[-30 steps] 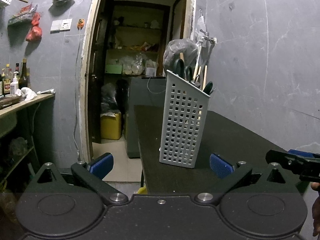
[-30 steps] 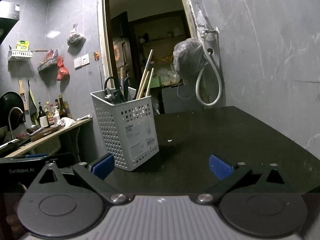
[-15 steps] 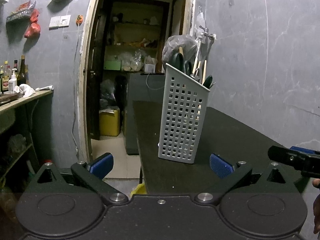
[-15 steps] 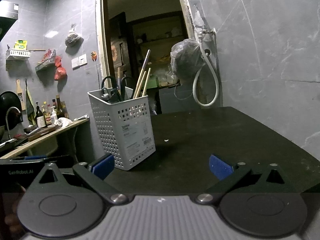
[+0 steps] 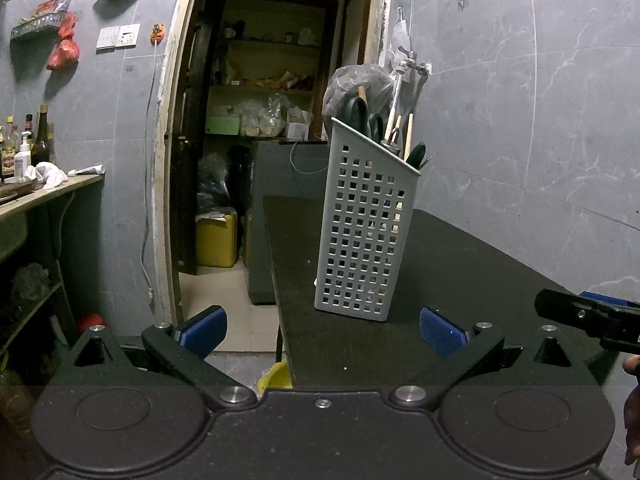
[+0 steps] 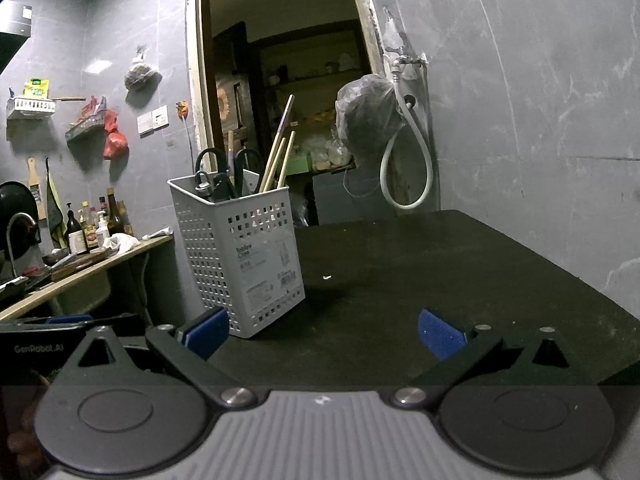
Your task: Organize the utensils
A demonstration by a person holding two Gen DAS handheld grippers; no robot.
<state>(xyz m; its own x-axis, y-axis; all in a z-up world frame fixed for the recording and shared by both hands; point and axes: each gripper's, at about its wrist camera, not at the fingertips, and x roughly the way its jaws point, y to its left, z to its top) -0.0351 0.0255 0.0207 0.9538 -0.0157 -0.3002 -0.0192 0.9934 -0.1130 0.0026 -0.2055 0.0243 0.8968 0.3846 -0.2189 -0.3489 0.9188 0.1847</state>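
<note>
- While both tools hover short of the near edge of the dark table (image 6: 440, 264), the left gripper (image 5: 323, 330) has its jaws spread wide and nothing between the blue pads (image 5: 202, 326).
- Seen from its own camera, the right gripper (image 6: 326, 332) is likewise spread wide, its blue pads (image 6: 440, 334) well apart and holding nothing.
- A grey perforated utensil holder (image 6: 240, 256) stands upright on the table, near the table's left edge as the right wrist view shows it; a printed label sits on its side facing that camera.
- Black-handled scissors (image 6: 212, 164) stand in the holder with their loops up, and several wooden chopsticks (image 6: 276, 164) lean out of it toward the right.
- From the left wrist view the same holder (image 5: 366, 228) shows a narrow side, with dark handles and pale sticks poking above its slanted rim.
- Neither tool touches the holder; it stands ahead of both, a little beyond the pad tips.
- Part of the right tool's black body shows at the right margin of the left wrist view.
- Behind the table an open doorway (image 5: 272, 120) shows cluttered shelves, and a tap with a hose (image 6: 404, 160) hangs on the grey wall beside it.
</note>
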